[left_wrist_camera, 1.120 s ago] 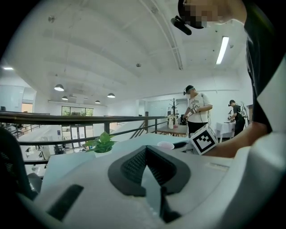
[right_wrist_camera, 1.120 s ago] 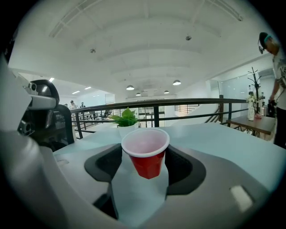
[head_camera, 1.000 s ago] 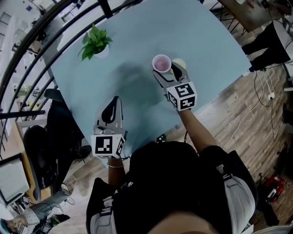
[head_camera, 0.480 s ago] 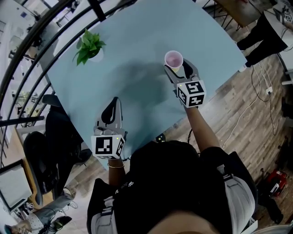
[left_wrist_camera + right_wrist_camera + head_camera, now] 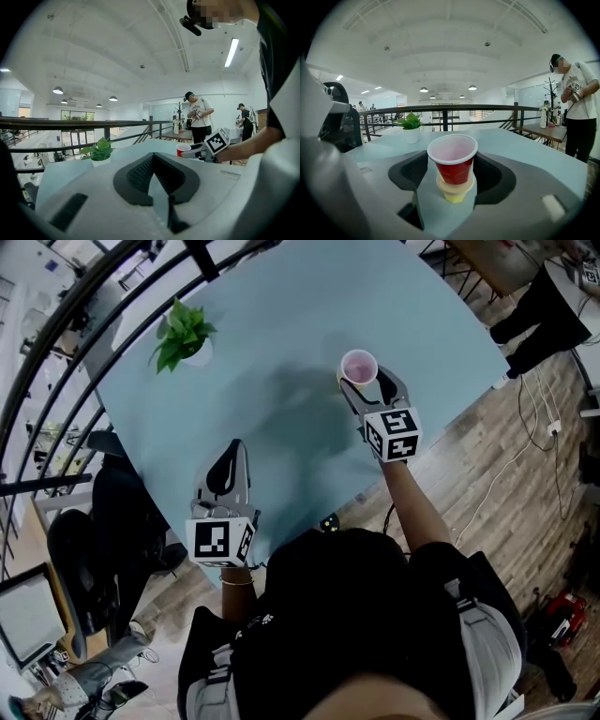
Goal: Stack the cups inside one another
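I record the upper cup (image 5: 358, 365) seated inside the lower cup (image 5: 455, 190), on the right part of the table (image 5: 281, 315), clamped between the jaws of the right gripper (image 5: 368, 382). The potted plant (image 5: 183, 334) stands far left on the table. The left gripper (image 5: 232, 451) lies near left, well apart from both.

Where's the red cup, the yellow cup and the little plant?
red cup (image 5: 453, 169): right gripper view, on its red side wall.
yellow cup (image 5: 455, 192): right gripper view, on its side, just below the red cup.
plant (image 5: 181, 332): head view, on its green leaves.
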The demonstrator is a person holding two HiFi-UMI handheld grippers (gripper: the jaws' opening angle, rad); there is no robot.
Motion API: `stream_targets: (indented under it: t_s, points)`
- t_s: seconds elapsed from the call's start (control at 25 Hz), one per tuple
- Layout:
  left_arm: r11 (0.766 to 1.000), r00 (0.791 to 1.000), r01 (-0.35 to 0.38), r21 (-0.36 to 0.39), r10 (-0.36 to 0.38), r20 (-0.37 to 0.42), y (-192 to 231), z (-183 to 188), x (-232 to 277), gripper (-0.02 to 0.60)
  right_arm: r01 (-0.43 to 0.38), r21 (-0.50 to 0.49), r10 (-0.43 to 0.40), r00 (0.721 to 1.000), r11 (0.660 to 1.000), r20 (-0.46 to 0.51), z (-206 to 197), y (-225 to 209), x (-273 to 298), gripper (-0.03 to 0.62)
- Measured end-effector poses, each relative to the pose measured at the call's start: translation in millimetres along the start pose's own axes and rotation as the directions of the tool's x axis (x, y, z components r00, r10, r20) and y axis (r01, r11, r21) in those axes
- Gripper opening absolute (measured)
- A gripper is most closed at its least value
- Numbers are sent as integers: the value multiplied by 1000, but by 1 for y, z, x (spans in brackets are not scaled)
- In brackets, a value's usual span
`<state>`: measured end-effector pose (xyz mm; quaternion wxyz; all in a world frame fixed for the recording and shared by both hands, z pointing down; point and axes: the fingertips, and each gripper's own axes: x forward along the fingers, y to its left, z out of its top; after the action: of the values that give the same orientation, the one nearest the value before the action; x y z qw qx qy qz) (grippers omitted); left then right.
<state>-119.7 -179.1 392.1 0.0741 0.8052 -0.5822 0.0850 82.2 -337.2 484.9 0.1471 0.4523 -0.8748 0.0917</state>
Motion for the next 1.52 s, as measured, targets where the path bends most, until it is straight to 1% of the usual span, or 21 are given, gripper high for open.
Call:
stream_targets:
  t_s: [0.28, 0.56, 0.84, 1.04, 1.2, 1.52]
  points:
    - [1000, 1000, -13, -2, 13, -10, 1, -2, -1, -9, -11, -4, 11, 999, 1000, -35, -15, 1, 7, 302]
    - [1000, 1000, -11, 4, 11, -16, -1, -2, 0, -9, -21, 0, 21, 997, 1000, -69, -27, 1, 11, 304]
    - [1000, 1000, -10, 3, 10, -17, -1, -3, 0, -9, -12, -24, 10, 997, 1000, -76, -29, 2, 13, 307]
    - [1000, 1000, -12, 5, 12, -16, 0, -3, -1, -9, -8, -30, 5, 997, 1000, -81, -29, 2, 12, 325]
    - [1000, 1000, -15, 3, 15, -13, 0, -3, -2, -9, 4, -28, -6, 998, 1000, -67, -26, 0, 10, 328]
    - [1000, 1000, -2, 4, 2, -1, -8, 0, -2, -9, 6, -6, -6, 1000, 1000, 13, -3, 0, -8, 330]
